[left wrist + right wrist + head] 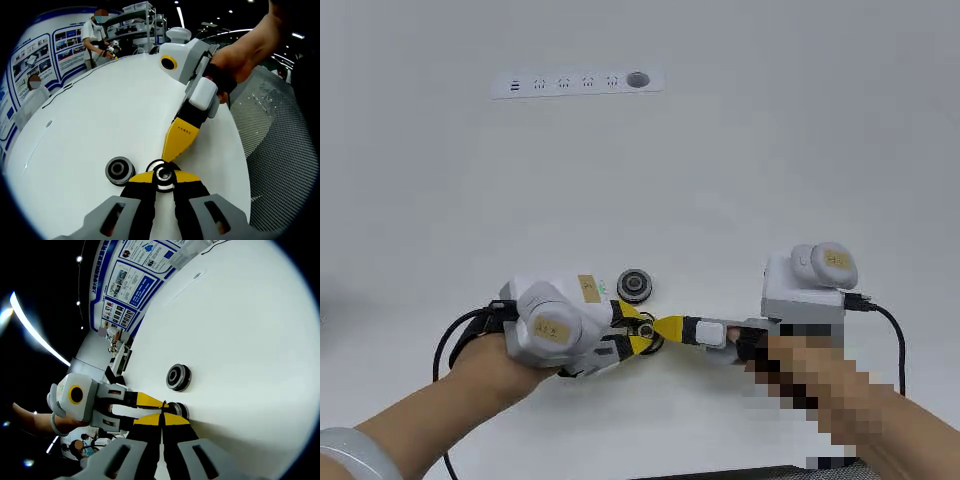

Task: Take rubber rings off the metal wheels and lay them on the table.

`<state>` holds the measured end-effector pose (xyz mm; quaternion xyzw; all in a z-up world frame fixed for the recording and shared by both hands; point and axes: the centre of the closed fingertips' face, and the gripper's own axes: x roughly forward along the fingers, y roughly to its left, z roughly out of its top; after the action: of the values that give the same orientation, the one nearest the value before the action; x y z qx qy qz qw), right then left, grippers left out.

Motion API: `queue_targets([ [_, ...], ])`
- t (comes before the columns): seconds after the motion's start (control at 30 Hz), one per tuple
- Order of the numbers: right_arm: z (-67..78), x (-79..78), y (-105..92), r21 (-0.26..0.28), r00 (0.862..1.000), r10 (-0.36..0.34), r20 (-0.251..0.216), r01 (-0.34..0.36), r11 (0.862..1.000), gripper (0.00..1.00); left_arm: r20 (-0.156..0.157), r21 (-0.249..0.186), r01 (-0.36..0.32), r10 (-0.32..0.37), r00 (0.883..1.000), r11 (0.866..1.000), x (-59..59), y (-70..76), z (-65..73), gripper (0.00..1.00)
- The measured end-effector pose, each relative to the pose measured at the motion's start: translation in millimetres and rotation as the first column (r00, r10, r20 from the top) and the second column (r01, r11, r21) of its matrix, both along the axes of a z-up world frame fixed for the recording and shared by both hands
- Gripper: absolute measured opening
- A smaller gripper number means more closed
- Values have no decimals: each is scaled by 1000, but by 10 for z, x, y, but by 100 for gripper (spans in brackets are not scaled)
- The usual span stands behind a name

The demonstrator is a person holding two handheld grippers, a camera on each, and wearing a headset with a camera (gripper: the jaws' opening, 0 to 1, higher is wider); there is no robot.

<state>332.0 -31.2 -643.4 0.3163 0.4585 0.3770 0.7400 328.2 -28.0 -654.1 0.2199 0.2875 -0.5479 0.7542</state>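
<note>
Your left gripper (163,178) has its yellow jaws clamped on either side of a metal wheel (163,173), held just above the white table (100,110). Your right gripper (162,418) comes in from 1 o'clock in the left gripper view, its jaws pressed together and their tips touching that wheel's edge; whether they pinch anything cannot be told. A second wheel (636,285) lies flat at 12 o'clock of the jaws in the head view, close by. A power strip (577,82) lies far off at 12 o'clock.
</note>
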Motion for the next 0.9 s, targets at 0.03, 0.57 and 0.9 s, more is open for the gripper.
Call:
queue_targets([
  [0.03, -4, 2, -6, 0, 1000, -1, -1, 1, 1000, 1, 0, 1, -2, 2, 1000, 1000, 0, 0, 0, 13],
  [0.57, 1, -20, 3, -5, 1000, 3, 0, -3, 1000, 1, 37, -43, -36, 37, 999, 998, 45, 58, 131, 17],
  [0.9, 44, -27, 18, 7, 1000, 4, 9, -4, 1000, 1, 33, -35, -47, 49, 998, 998, 13, 134, 78, 27],
])
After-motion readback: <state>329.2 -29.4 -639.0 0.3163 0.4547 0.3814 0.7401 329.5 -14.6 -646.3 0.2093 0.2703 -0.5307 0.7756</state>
